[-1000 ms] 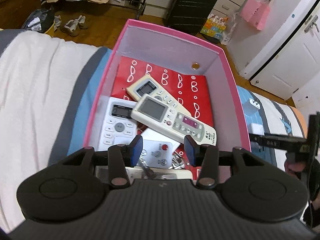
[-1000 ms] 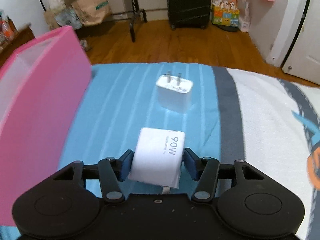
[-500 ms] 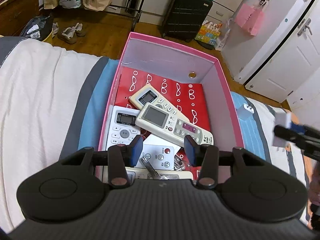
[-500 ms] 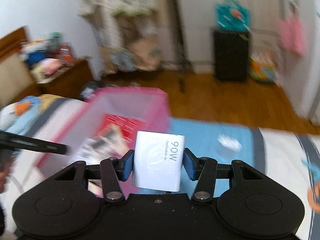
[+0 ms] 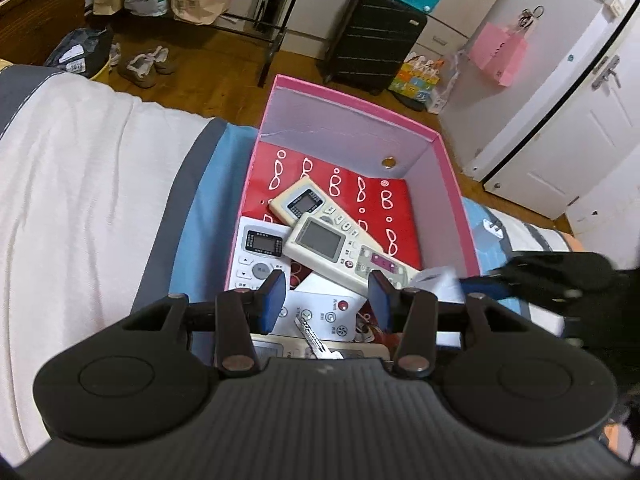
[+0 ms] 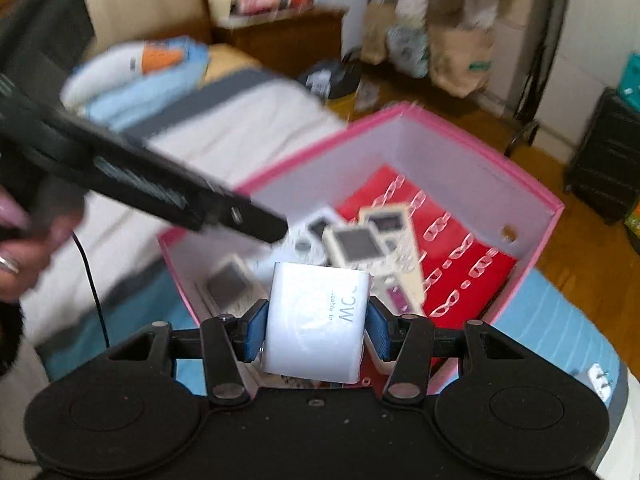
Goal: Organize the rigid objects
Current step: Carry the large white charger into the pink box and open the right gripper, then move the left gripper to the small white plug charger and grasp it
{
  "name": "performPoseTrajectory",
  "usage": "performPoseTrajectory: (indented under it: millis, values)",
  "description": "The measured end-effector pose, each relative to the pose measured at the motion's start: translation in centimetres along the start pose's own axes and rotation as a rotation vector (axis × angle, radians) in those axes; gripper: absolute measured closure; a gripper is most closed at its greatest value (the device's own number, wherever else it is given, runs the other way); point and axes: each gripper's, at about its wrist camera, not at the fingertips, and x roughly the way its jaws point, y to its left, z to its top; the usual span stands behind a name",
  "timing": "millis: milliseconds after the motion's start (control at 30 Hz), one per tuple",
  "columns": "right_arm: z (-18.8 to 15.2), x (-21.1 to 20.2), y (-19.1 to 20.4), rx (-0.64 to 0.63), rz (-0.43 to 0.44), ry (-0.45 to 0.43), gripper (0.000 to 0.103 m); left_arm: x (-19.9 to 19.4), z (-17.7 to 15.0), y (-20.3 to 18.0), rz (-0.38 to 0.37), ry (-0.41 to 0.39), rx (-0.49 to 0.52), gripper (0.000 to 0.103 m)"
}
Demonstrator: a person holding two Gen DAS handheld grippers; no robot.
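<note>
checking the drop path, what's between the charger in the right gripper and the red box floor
Remotes: in the right wrist view they lie piled on the box floor just beyond the charger held in the right gripper.

A bed point(image 5: 80, 200) with a white, grey and blue striped cover carries an open pink box point(image 5: 460, 208). Just beyond the box's right wall, a small white plug adapter point(image 5: 491, 229) lies on the blue stripe.

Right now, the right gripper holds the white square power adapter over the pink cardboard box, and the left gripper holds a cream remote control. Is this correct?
Not quite. The left gripper holds nothing: in the left wrist view its jaws stand apart above the cream remote control, which lies inside the pink cardboard box. The right gripper does hold the white square power adapter over the box.
</note>
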Motion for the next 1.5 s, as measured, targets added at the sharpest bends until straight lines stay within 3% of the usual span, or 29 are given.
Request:
performPoseTrajectory:
  millis: [167, 400, 500, 700, 933, 1200, 1400, 1500]
  values:
    - [0.0, 2.3, -0.2, 0.005, 0.006, 0.065, 0.045, 0.0, -0.1, 0.1, -0.007, -0.003, -0.002, 0.059]
    - [-0.6, -0.5, -4.4, 0.256, 0.095, -0.096, 0.042, 0.0, -0.3, -0.1, 0.01, -0.004, 0.011, 0.059]
    - [-1.2, -2.9, -5.4, 0.313, 0.086, -0.163, 0.042, 0.0, -0.4, -0.5, 0.007, -0.005, 0.019, 0.059]
    - [-4.2, -8.2, -7.3, 0.358, 0.017, -0.287, 0.041, -0.5, -0.7, -2.6, -0.02, -0.018, 0.074, 0.059]
    - [-9.0, -11.4, -8.9, 0.313, -0.104, -0.352, 0.041, -0.4, -1.8, -7.0, -0.051, -0.048, 0.15, 0.059]
    - [-13.6, -10.1, -11.3, 0.24, -0.238, -0.319, 0.04, 0.6, -2.3, -12.2, -0.083, -0.093, 0.226, 0.059]
    - [-14.7, -8.4, -14.5, 0.2, -0.303, -0.27, 0.04, 2.3, -2.2, -16.4, -0.109, -0.043, 0.28, 0.059]
    - [-16.2, -8.8, -15.7, 0.245, -0.295, -0.294, 0.04, 3.2, -2.3, -18.9, -0.11, -0.026, 0.316, 0.059]
